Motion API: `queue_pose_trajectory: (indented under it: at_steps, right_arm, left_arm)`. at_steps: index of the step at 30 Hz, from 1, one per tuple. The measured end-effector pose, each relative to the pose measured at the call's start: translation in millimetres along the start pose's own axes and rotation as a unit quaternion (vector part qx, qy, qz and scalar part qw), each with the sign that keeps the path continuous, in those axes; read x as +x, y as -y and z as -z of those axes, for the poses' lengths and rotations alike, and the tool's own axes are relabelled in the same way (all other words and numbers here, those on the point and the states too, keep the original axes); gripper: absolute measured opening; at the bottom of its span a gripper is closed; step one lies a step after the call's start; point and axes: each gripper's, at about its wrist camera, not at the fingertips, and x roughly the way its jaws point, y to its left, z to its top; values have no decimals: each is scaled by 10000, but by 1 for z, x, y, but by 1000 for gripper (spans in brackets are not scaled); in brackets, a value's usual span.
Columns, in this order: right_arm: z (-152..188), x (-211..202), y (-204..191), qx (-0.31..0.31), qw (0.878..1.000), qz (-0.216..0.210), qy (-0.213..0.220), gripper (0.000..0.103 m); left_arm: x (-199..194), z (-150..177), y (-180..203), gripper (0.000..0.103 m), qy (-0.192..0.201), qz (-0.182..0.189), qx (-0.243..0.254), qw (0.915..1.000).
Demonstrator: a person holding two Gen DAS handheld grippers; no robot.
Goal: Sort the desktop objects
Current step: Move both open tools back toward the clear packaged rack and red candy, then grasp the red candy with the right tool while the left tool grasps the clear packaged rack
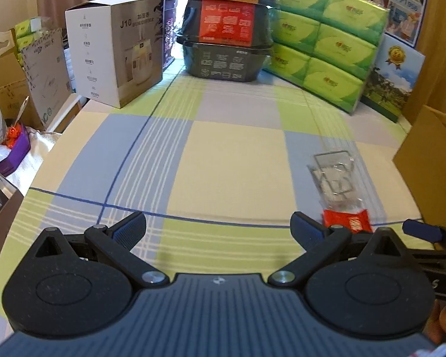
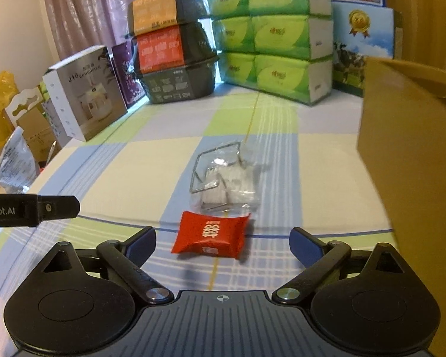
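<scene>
Checked cloth in yellow, green and blue covers the table [image 2: 128, 160], whose far edge is lined with stacked goods. Red sachet [image 2: 211, 235] lies flat near the front edge, just ahead of the right gripper [image 2: 223, 244] and roughly centred between its fingers, which stand wide apart and hold nothing. Clear plastic packet [image 2: 226, 175], containing what looks like bent wire parts, lies just beyond the sachet, its near end touching or almost touching it. Brown cardboard box [image 2: 413, 154] stands at the right edge, close beside both items; it is the likely receptacle, though its opening is not visible. Left gripper [image 1: 218, 232] hovers over bare cloth to the left of the sachet, fingers likewise spread and empty. Green tissue packs [image 2: 270, 35], black stacked containers [image 2: 175, 56] and a white humidifier carton [image 2: 86, 92] stand along the far edge.

Stage, as judged: approach to the first pick, nothing yet grasped. Next move calls for lowering the right gripper so its fingers straddle the thin sachet, then closing low against the cloth without snagging the packet behind.
</scene>
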Motion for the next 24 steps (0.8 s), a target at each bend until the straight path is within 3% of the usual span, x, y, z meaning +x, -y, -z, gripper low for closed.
queue_pose_trajectory:
  at_steps: [11, 17, 22, 24]
  right_arm:
    - [8, 34, -15, -167, 9989, 443, -50, 85]
    - [9, 40, -16, -291, 9978, 603, -19, 76]
    - [11, 40, -20, -497, 9960, 743, 39, 56]
    - [10, 39, -19, -472, 9959, 769, 33, 53]
  left_arm:
    - [22, 1, -4, 101, -132, -265, 98, 9995]
    - [25, 2, 1, 101, -159, -177, 166, 9996]
    - [27, 2, 2, 101, -188, -149, 161, 9996]
    - [27, 3, 1, 101, -187, -144, 126, 9996]
